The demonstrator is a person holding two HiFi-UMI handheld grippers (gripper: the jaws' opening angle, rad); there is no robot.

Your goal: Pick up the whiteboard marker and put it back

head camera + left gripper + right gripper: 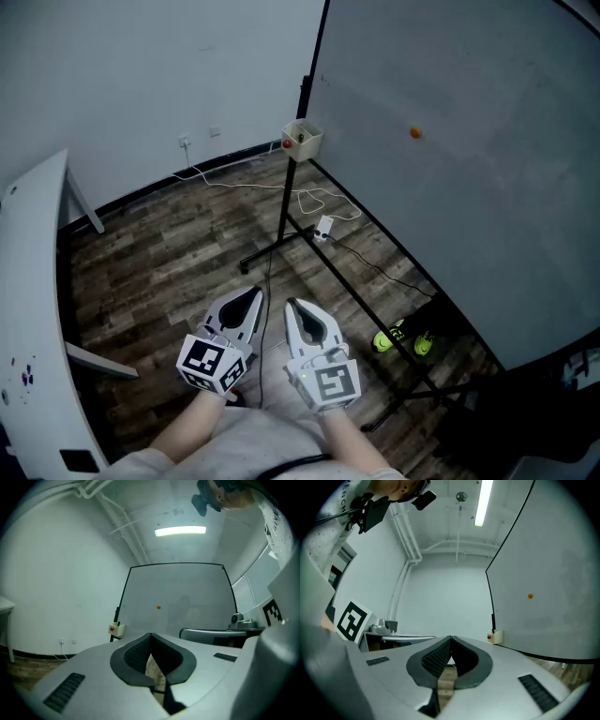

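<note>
A large whiteboard (469, 169) stands on a black stand at the right. A small beige box (302, 141) hangs at its near-left corner, with something red on its front; I cannot make out a marker as such. The box also shows in the left gripper view (116, 629) and the right gripper view (495, 636). An orange magnet (414, 132) sticks to the board. My left gripper (255, 292) and right gripper (291, 304) hover side by side low over the floor, well short of the board. Both are shut with nothing between their jaws.
A white table (28, 281) fills the left edge. White cables (309, 199) and a power strip (323, 228) lie on the wooden floor by the stand's black legs (281, 239). Two yellow-green objects (403, 339) lie under the board's lower rail.
</note>
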